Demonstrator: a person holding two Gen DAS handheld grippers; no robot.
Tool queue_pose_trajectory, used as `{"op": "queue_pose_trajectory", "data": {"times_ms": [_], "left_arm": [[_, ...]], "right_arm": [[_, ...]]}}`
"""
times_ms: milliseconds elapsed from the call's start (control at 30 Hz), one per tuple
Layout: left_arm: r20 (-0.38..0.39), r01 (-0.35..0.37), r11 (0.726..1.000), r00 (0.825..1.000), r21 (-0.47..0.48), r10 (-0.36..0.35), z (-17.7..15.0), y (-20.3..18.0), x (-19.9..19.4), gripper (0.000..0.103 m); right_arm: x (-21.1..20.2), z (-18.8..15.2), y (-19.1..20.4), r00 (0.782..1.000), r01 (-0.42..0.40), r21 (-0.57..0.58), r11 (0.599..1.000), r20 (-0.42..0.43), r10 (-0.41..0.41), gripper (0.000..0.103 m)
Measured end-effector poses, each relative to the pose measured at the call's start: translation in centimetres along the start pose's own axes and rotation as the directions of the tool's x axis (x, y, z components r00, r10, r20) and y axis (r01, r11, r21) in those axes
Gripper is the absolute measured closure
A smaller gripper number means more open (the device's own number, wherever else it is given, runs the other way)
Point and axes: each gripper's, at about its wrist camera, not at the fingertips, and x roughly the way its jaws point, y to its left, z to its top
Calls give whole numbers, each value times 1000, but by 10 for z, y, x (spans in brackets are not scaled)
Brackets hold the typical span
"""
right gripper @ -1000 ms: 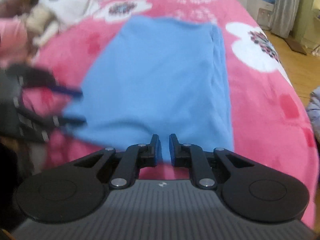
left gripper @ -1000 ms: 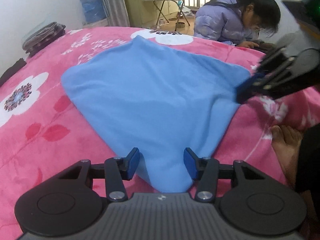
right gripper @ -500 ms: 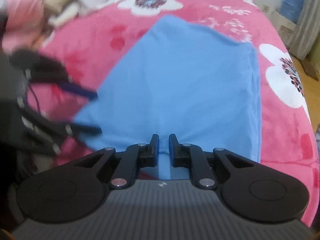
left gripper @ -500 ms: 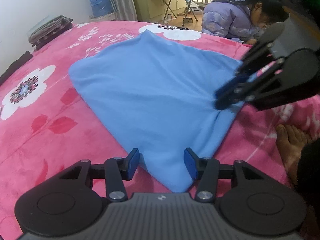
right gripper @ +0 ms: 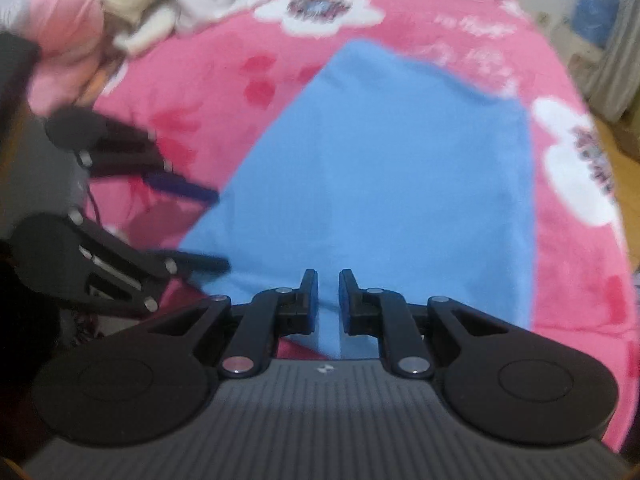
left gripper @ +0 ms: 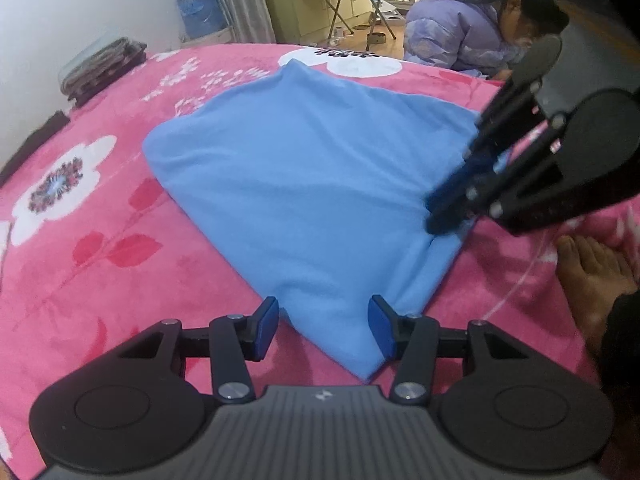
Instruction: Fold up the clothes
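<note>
The right gripper (right gripper: 328,300) pinches the blue garment's (left gripper: 304,184) edge while the left gripper (left gripper: 324,324) stands wide around its corner on a pink floral blanket (left gripper: 100,208).

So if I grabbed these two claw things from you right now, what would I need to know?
Right gripper: shut on the near edge of the blue garment.
Left gripper: open, fingers either side of the garment's nearest corner, gripping nothing.
The garment lies partly folded on the pink floral blanket.
Left to do: close the left on its corner, then fold the garment over.
</note>
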Motion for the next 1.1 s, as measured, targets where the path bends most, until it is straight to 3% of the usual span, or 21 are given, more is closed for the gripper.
{"op": "queue_pose_trajectory", "data": {"times_ms": [100,200,267,367,467,733,833,933,1100], "left_arm": [[10,-14,999,1000,33,14,-2,-3,-3,52],[17,-19,999,1000,51,18,-2,-5,-4,52],[18,-22,998,1000,65,21,-2,-7,-4,52],[21,-28,996,999,87,26,-3,-10,-4,51],[18,-30,994,999,101,28,-5,-11,-6,51],[15,-27,994,1000,105,26,-7,-12,-7,51],[15,-29,994,999,106,28,-8,-13,-7,51],[14,-29,994,1000,104,28,-8,-12,-7,51],[13,-29,994,1000,104,28,-9,-13,-7,50]], "right_arm": [[-1,-7,-2,996,-45,28,999,-72,47,92],[-16,-7,-5,996,-32,37,999,-78,35,92],[-26,-3,-5,999,-8,35,999,-31,9,92],[-24,8,-5,998,-38,56,998,45,36,92],[1,1,2,998,-61,21,998,-17,61,91],[-16,-4,4,991,-126,36,991,-44,128,92],[-24,10,1,991,-132,58,990,35,130,92],[-8,16,2,990,-129,52,990,56,126,92],[14,-8,9,972,-229,80,970,-42,233,92]]}}
